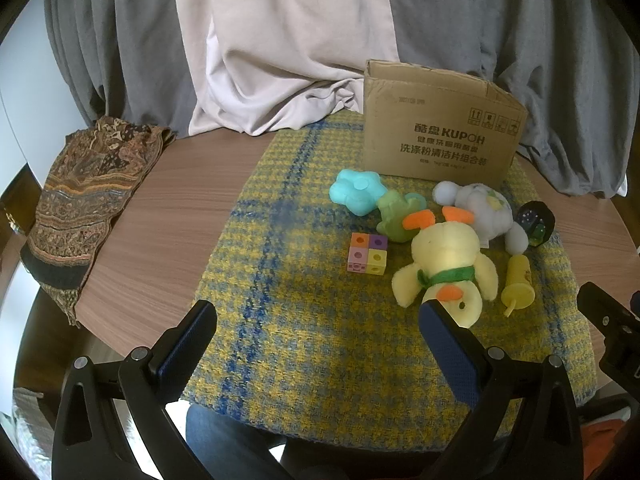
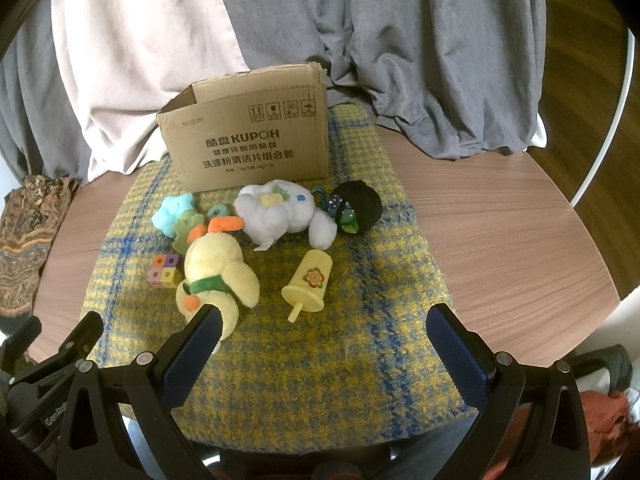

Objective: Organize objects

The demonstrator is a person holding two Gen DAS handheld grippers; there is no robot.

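Left wrist view shows us the left gripper [image 1: 316, 332] with its two fingers spread wide and nothing between them, only the yellow and blue checked cloth [image 1: 320, 360] that covers the round wooden table [image 1: 168, 208]. In the right wrist view the right gripper [image 2: 322, 336] is spread just as wide and is also empty. The toys lie in a loose group on the cloth, in front of the open cardboard box [image 2: 248, 140] that stands at the far side. We judge that the toys must go into this box, and none seems to be inside yet, though we cannot see its bottom. Nearest to both grippers is the yellow duck [image 2: 218, 276], which lies with its head toward us and its orange feet toward the box, so its long axis runs away from the fingers. Its head is just beside the right finger of the left gripper and just beside the left finger of the right gripper, so it lies between the two hands. The yellow popsicle toy [image 2: 308, 280] lies more directly ahead of the right gripper, with its stick pointing toward us. Behind are the white plush [image 2: 280, 210], the black round toy [image 2: 356, 208], the turquoise flower [image 1: 357, 192], the green toy [image 1: 394, 216] and the colored cubes [image 1: 367, 253].
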